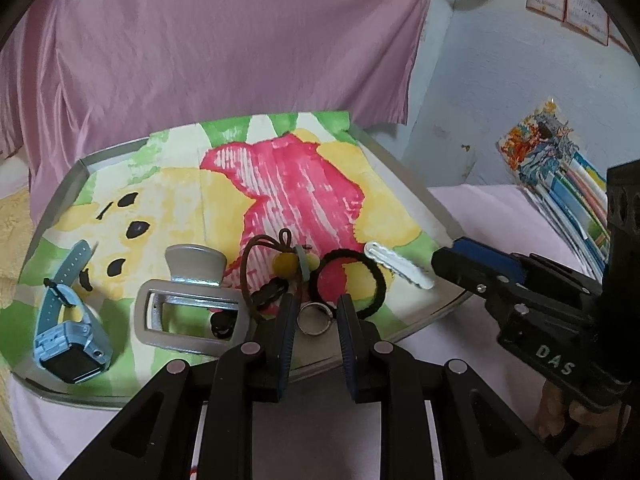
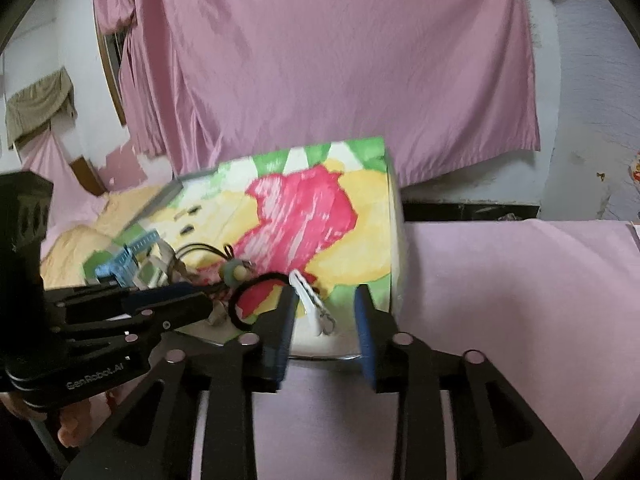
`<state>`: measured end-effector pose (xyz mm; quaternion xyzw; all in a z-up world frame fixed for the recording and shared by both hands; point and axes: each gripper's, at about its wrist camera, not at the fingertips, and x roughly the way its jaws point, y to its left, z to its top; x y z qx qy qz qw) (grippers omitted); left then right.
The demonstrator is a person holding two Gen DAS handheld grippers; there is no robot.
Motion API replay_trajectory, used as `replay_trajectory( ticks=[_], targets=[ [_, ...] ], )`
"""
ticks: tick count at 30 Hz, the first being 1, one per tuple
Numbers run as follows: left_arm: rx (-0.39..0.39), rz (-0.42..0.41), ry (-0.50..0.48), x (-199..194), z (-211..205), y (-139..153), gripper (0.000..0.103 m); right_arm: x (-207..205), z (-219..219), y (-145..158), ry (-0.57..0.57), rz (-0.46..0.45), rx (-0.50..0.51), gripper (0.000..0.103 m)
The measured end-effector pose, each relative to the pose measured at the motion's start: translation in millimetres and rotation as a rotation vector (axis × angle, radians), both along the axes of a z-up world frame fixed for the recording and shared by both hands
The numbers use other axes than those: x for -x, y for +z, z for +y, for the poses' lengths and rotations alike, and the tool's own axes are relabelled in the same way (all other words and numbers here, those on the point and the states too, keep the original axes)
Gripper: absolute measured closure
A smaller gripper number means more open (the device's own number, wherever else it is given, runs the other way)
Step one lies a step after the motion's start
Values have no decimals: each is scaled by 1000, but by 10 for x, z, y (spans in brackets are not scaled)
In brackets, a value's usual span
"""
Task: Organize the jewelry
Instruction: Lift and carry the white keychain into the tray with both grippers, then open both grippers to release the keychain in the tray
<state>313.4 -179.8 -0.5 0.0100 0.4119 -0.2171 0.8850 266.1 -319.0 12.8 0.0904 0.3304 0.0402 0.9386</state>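
Observation:
A metal tray [image 1: 420,312] lined with a cartoon cloth holds the jewelry. A silver ring [image 1: 314,319] lies at its near edge, between the fingertips of my open left gripper [image 1: 316,312]. Behind it lie a black hair tie [image 1: 348,284], a brown cord with a yellow bead [image 1: 285,263], a white hair clip [image 1: 398,265], a blue watch [image 1: 70,320] and a grey rectangular holder [image 1: 188,316]. My right gripper [image 2: 326,300] is open, with the white hair clip [image 2: 314,306] just ahead between its fingers. It also shows in the left wrist view [image 1: 480,268].
The tray sits on a pink sheet [image 2: 500,288]. A pink curtain [image 1: 224,40] hangs behind. A stack of books [image 1: 568,188] stands at the right by the wall. A yellow towel [image 2: 76,248] lies at the left.

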Motion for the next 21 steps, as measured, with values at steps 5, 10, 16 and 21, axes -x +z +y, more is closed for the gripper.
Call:
replay_trajectory(
  ticks=[5,10,16,21],
  targets=[
    [44,-50,13,112,66,139,83,181,-52,154,-29,-87,-13,69],
    [99,-116,28,290,172,294,83,404,-78,278,-52,-167,-43,56],
    [185,-196,69,591,415,441,29,669,-13,379,-41,-249,-77,38],
    [202,-247,113,788,616,510,28,887,86,442,-30,-314,-88,35]
  ],
)
